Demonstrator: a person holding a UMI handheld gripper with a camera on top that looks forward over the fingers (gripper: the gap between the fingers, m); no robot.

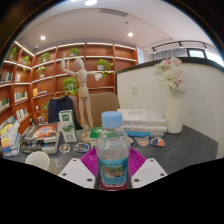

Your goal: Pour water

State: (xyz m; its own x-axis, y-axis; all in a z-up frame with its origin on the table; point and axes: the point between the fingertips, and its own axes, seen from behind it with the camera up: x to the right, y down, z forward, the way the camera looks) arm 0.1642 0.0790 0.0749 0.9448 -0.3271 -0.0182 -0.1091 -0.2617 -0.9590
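A clear plastic water bottle [113,155] with a pale blue cap is seen upright between the two fingers of the gripper [112,172], close to the camera. Its lower sides are met by the pink pads [92,161] on both sides, so the fingers appear closed around it and the bottle is held. A grey table [185,150] extends beyond the bottle. Just behind it, small dishes and a stack of white boxes [143,120] are set. A white vase of pale flowers [173,88] stands further off beside a white partition. A white cup [37,160] sits near the fingers on the other side. Wooden shelves [60,65] with books and plants line the far wall.
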